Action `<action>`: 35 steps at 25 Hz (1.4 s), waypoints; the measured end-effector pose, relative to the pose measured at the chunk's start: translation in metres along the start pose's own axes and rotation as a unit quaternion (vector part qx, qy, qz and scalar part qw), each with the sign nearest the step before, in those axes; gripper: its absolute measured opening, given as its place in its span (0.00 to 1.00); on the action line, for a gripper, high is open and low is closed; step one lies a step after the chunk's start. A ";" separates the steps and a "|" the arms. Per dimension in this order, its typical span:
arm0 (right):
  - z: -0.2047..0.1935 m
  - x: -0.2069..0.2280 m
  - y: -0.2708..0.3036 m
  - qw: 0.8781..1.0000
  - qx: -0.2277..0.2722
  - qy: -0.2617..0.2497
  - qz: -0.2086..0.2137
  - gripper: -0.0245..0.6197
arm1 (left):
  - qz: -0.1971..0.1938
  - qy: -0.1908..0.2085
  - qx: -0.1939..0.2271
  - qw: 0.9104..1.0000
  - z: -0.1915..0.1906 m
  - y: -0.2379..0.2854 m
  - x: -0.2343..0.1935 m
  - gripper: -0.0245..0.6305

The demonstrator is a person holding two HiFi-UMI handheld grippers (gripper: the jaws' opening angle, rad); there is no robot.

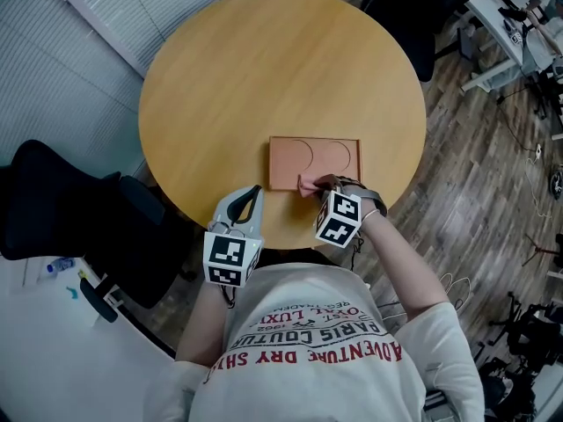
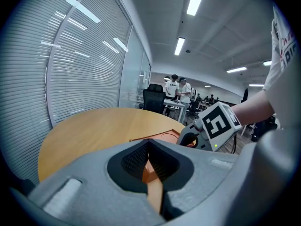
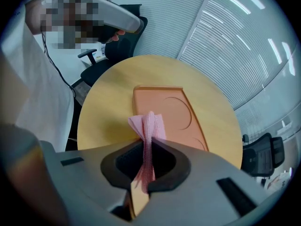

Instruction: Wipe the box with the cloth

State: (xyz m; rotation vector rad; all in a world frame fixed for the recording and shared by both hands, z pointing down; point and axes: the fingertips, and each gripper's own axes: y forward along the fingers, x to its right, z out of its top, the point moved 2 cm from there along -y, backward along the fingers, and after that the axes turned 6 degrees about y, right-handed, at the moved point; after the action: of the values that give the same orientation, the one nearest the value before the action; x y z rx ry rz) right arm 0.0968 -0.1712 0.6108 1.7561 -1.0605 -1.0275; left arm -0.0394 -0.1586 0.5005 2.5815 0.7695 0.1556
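In the head view the box (image 1: 314,161) lies on the round table (image 1: 220,86) with the right gripper (image 1: 317,185) at its near edge, while the left gripper view shows the left gripper (image 2: 148,147) closed on nothing, and the right gripper view shows jaws clamped on the pink cloth (image 3: 148,126).

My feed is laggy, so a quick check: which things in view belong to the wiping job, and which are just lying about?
In the job: cloth, clamped in right gripper; box; table under it.
Just about: left gripper, shut and empty; black chair; people far behind.
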 end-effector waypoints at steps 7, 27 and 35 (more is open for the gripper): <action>-0.029 -0.040 -0.001 0.998 -0.031 0.010 0.052 0.09 | -0.027 0.026 -0.004 0.999 0.000 0.003 0.014 0.05; -0.051 0.093 -0.037 0.994 0.011 0.014 -0.109 0.09 | 0.011 0.048 0.029 0.998 0.050 0.029 0.022 0.05; -0.061 0.113 -0.008 0.993 -0.007 -0.040 -0.109 0.09 | 0.035 0.026 0.017 0.999 0.048 0.041 0.017 0.05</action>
State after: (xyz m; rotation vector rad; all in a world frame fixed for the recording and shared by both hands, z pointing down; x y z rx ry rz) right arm 0.1896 -0.2588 0.5979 1.8626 -0.9199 -1.2459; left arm 0.0063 -0.1980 0.4758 2.6474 0.7052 0.2350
